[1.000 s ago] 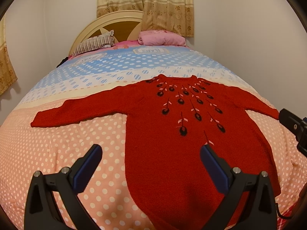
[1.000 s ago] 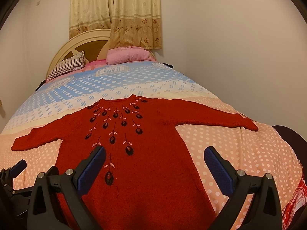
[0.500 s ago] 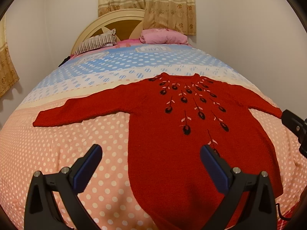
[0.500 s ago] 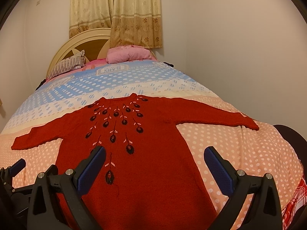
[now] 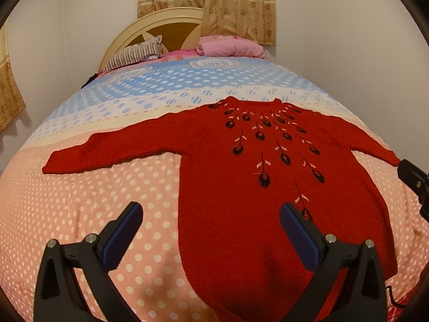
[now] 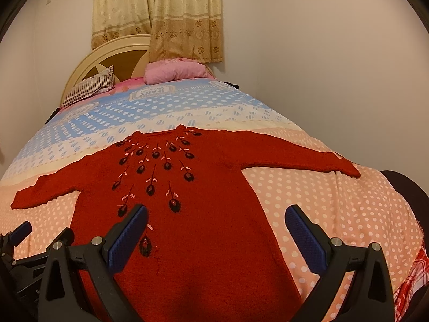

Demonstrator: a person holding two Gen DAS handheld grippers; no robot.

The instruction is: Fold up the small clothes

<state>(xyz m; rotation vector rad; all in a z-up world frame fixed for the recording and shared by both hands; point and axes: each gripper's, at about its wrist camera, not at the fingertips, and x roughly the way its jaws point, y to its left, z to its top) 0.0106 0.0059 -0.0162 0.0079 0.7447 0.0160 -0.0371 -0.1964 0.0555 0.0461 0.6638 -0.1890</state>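
Red sweater (image 5: 241, 187) flat, neck toward headboard (image 5: 150, 26) (sleeves sideways)

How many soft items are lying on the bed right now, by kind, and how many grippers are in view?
Red sweater, spread flat on the bedspread: 1
Pillows at the headboard, striped pillow and pink pillow: 2
Grippers, both open and empty, left gripper and right gripper: 2
Total: 5
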